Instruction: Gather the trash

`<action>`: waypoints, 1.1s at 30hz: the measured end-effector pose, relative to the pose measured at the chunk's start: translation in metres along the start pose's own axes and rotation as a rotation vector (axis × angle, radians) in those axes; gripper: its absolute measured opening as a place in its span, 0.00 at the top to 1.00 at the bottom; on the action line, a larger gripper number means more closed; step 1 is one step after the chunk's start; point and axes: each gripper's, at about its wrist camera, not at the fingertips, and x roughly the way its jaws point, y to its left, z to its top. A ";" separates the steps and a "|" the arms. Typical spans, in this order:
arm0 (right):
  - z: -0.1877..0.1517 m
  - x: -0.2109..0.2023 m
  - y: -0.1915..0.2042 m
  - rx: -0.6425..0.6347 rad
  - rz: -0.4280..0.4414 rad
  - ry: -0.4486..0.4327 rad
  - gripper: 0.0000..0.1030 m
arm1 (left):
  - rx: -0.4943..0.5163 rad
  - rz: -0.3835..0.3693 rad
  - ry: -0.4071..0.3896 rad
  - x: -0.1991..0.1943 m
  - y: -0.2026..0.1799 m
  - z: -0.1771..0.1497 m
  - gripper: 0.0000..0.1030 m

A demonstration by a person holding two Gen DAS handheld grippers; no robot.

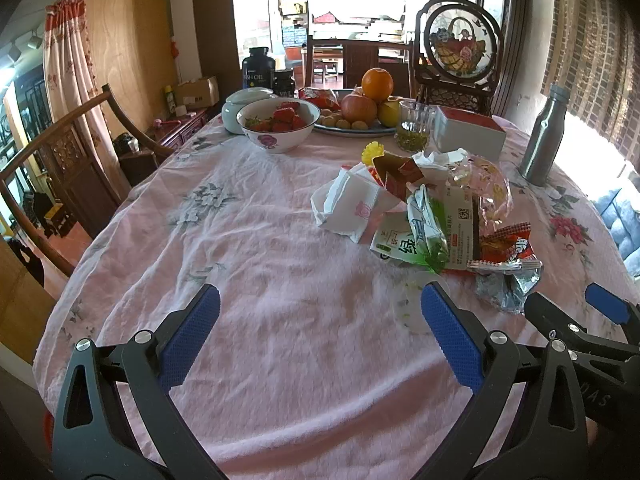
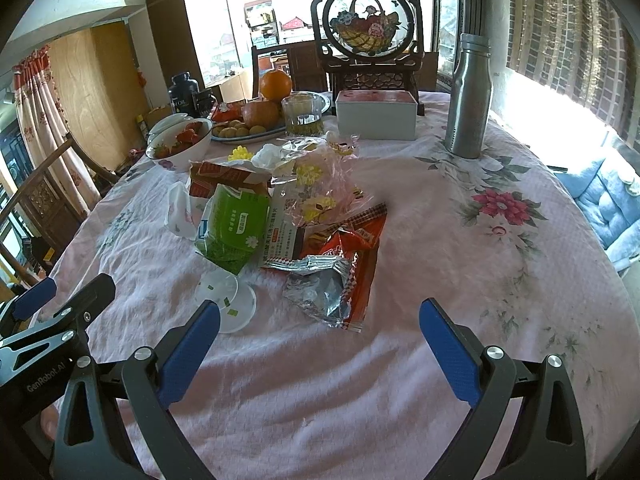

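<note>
**Desk:** What is in the frame, and where does the litter sit?

**Photographer:** A heap of trash point(image 2: 288, 216) lies on a pink floral tablecloth point(image 2: 460, 280), a little right of the table's middle. Nearest the cameras is a torn red and silver foil wrapper point(image 2: 340, 276), and just left of it a clear plastic lid point(image 2: 230, 300) lies flat on the cloth. A green packet point(image 2: 234, 232) lies behind the lid, with a crumpled clear cellophane bag point(image 2: 320, 184) over the heap's centre and white tissues point(image 1: 348, 204) at its left edge.

**Desk:** And the grippers?

**Photographer:** Both are poised above the near edge of the table, empty. The left gripper point(image 1: 320, 328) has its blue-padded fingers spread wide over bare cloth, its right pad just beside the plastic lid. The right gripper point(image 2: 320, 332) is likewise parted, aimed at the foil wrapper but clear of it.

**Desk:** What surrounds the heap?

**Photographer:** Behind it stand a glass of tea point(image 2: 304, 118) and a white box point(image 2: 376, 118). A steel bottle point(image 2: 470, 100) stands upright to the far right. To the far left are a bowl of strawberries point(image 1: 278, 124), a plate of fruit point(image 1: 360, 114) topped by an orange, and a dark supplement jar point(image 1: 259, 68). A round embroidered screen point(image 2: 366, 28) stands at the table's far end.
</note>
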 end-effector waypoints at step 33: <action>-0.001 -0.003 -0.012 0.007 -0.009 -0.003 0.05 | 0.014 0.000 0.005 -0.002 -0.004 -0.005 0.06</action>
